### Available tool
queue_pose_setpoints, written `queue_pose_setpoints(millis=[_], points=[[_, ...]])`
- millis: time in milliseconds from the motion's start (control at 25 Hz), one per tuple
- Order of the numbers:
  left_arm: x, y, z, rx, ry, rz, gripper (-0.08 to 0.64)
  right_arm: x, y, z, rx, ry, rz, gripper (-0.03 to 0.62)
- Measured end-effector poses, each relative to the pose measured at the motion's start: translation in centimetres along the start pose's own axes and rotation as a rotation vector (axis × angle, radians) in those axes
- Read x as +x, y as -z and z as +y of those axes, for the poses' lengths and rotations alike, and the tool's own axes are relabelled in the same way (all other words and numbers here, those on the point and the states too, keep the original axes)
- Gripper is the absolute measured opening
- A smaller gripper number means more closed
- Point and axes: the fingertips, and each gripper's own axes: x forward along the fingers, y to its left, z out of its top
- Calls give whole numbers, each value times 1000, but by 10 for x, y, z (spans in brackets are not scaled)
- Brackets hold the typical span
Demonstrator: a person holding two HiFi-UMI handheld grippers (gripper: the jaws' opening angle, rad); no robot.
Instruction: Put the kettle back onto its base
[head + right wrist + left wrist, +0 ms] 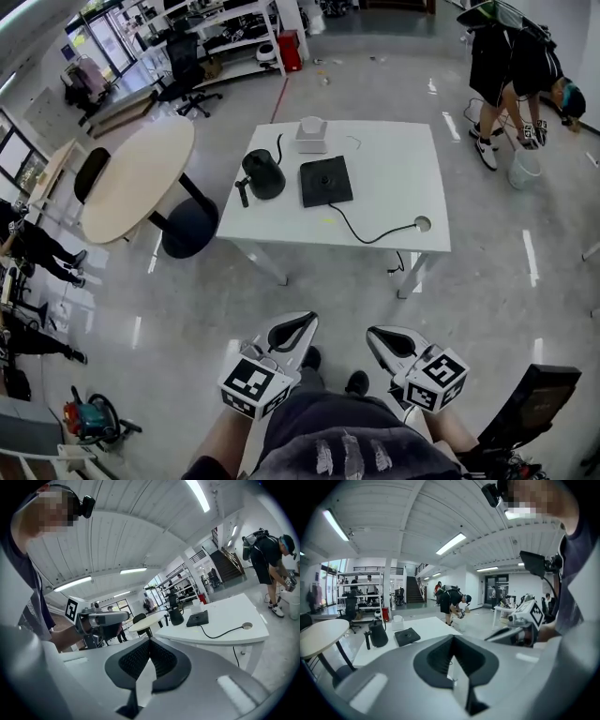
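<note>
The black kettle (262, 174) stands upright on the white table (394, 178), its handle toward the left. Just right of it lies the flat black base (325, 181), bare, with a cable running to a hole in the table top. In the left gripper view the kettle (377, 632) and the base (407, 636) appear far ahead. The right gripper view shows the kettle (176, 616) and the base (197, 618) as well. My left gripper (306, 322) and right gripper (374, 334) are both shut and hold nothing, side by side well short of the table's near edge.
A white box (311, 135) sits at the table's far edge behind the base. A round beige table (139, 176) and a dark chair stand to the left. A person (511, 66) bends over a bucket (524, 169) at the far right. Shelves line the back.
</note>
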Motion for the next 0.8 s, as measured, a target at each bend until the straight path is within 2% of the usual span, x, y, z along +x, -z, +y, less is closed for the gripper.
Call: queue_pose_setpoints(millis=[200, 360, 800], points=[[11, 8, 27, -25, 0, -18, 2, 15, -6, -12, -14, 30, 11, 2], [12, 9, 61, -21, -8, -34, 2, 40, -1, -14, -39, 53, 67, 2], [7, 17, 173, -54, 23, -76, 2, 156, -20, 10, -37, 68, 127, 2]])
